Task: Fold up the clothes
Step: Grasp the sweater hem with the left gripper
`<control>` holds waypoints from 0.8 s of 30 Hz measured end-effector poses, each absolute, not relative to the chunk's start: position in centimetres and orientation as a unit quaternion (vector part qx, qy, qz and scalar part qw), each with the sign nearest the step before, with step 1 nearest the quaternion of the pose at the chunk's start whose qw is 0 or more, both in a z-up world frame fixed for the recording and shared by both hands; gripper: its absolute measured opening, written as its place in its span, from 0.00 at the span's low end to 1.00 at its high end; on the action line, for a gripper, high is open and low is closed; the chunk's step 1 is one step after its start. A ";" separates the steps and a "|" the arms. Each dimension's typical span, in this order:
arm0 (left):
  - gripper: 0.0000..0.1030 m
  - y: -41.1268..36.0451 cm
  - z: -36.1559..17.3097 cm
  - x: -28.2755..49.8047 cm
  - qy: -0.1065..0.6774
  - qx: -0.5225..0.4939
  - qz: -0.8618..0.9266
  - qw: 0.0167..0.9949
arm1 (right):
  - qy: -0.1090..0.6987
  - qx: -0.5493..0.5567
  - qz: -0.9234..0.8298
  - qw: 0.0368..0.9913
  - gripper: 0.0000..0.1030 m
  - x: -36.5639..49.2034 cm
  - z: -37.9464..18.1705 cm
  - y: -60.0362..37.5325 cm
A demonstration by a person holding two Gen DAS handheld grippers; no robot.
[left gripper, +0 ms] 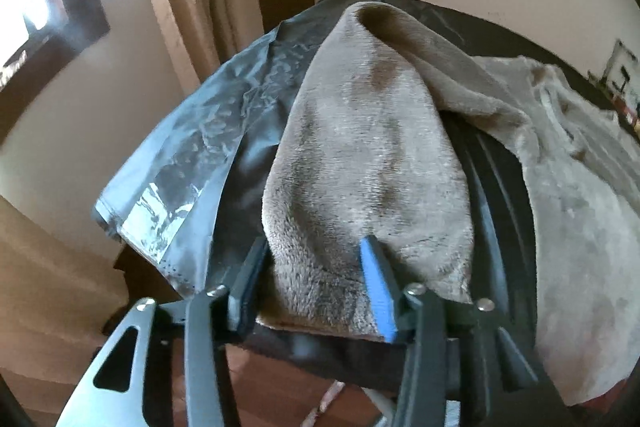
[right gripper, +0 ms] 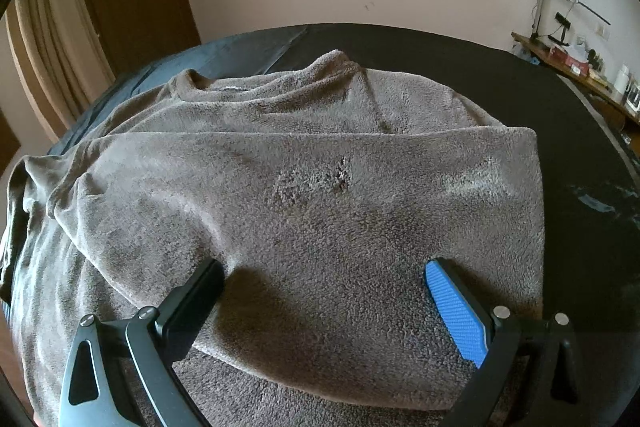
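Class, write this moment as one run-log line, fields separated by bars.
step: folding | left gripper: closed on sleeve of fuzzy grey-brown fleece garment | right gripper: open over garment | surface: black table cover

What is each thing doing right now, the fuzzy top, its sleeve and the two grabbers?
Fuzzy top: lying on the dark table cover, bottom part folded up over the body.
Sleeve: stretched out, its end between the left grabber's pads.
Left grabber: closed on the sleeve.
Right grabber: open over the top.
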State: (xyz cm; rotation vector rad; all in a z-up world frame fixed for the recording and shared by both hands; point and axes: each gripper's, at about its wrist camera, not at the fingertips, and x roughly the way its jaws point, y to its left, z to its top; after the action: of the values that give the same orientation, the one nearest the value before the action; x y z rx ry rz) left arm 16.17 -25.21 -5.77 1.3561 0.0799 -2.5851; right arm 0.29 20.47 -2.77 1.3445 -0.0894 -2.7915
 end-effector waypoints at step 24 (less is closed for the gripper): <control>0.15 -31.0 -0.1 14.3 0.092 0.395 -0.878 0.253 | -0.036 0.430 -0.902 0.020 0.99 0.3 -2.7 20.6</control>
State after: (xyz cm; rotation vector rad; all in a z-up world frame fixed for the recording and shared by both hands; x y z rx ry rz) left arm 14.32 -30.98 -0.13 1.0737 0.2513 -2.3879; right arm 0.30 20.62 -2.73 1.3336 -0.1129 -2.7983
